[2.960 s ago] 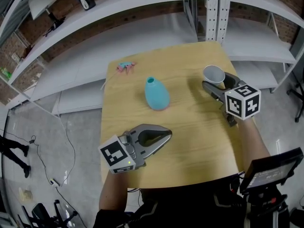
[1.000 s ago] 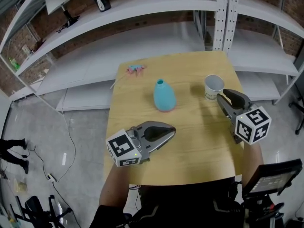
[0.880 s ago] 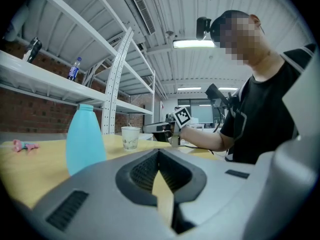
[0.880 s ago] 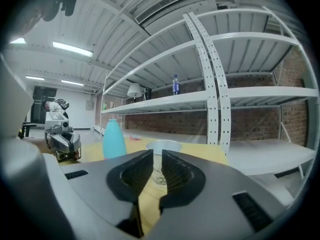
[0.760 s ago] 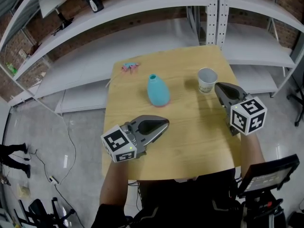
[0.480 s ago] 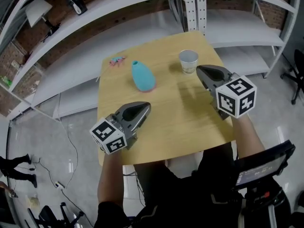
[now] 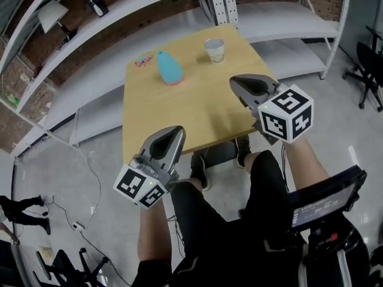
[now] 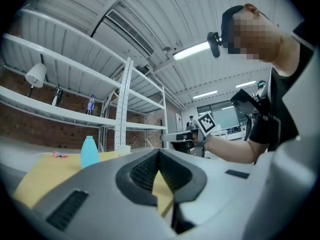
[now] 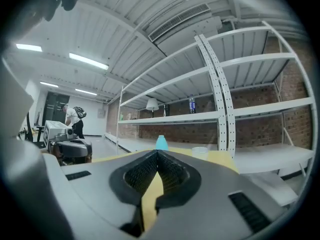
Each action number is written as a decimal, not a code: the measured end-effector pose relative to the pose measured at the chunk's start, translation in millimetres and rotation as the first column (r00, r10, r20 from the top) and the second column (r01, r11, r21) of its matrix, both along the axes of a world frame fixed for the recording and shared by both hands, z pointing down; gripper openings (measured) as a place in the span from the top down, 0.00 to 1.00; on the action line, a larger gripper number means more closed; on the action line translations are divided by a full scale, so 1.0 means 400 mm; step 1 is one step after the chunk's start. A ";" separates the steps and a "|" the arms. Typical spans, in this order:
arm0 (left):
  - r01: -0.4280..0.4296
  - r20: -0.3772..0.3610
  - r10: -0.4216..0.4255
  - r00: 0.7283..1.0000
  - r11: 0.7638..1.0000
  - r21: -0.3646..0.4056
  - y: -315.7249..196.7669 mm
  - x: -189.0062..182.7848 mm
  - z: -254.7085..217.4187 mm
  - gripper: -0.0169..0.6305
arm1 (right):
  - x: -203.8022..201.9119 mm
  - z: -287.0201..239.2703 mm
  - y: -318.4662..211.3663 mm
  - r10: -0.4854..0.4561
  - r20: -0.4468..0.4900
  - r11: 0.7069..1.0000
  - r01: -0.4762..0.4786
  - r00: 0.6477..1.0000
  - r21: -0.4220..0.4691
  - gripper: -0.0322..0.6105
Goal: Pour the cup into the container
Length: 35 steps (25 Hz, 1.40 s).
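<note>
The person stands back from the near edge of the wooden table (image 7: 179, 112), a tool in each hand, both raised in the air and pointing level toward the tabletop. The left gripper (image 7: 173, 131) is clenched on nothing: in the left gripper view (image 8: 159, 152) its ribbed pads meet at the tip, with only the yellow tabletop showing through the gap behind them. The right gripper (image 7: 235, 83) is the same, jaws pressed together and empty, as the right gripper view (image 9: 157, 154) shows plainly. Neither tool is near the task's things. The white paper cup (image 7: 214, 49) stands upright at the far right of the table, and the light blue container (image 7: 169, 68) stands to its left, also on the far side, well apart from the cup. From the right gripper's camera both appear small beyond the closed tips – the container (image 9: 161, 142) first, the cup (image 9: 199, 151) to its right. A small pink thing (image 7: 142, 61) lies by the far left corner, and grey shelving (image 7: 287, 17) runs behind the table
</note>
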<state>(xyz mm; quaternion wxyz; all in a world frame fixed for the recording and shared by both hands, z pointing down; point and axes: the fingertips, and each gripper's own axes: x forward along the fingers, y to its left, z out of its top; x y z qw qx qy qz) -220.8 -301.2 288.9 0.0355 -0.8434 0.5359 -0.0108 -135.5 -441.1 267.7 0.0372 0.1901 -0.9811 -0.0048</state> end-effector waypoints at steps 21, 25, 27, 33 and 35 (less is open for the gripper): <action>0.130 -0.040 -0.130 0.991 0.991 -0.012 0.765 0.486 0.007 0.97 | 0.496 0.002 0.795 -0.023 0.062 1.000 0.024 0.998 -0.007 0.95; 0.178 -0.083 -0.179 0.980 0.984 -0.014 0.909 0.537 0.004 0.97 | 0.591 0.011 0.961 -0.007 0.050 1.000 0.007 0.999 -0.006 0.95; 0.173 -0.089 -0.175 0.981 0.985 -0.027 0.995 0.577 0.014 0.97 | 0.640 0.024 1.050 0.003 0.039 1.000 -0.002 0.999 -0.013 0.95; 0.160 -0.084 -0.162 0.983 0.986 -0.038 1.263 0.726 0.019 0.97 | 0.812 0.037 1.327 0.030 0.031 0.999 -0.029 0.999 -0.024 0.95; 0.155 -0.082 -0.158 0.984 0.987 -0.039 1.355 0.781 0.020 0.97 | 0.866 0.032 1.424 0.036 0.032 0.999 -0.035 0.999 -0.020 0.95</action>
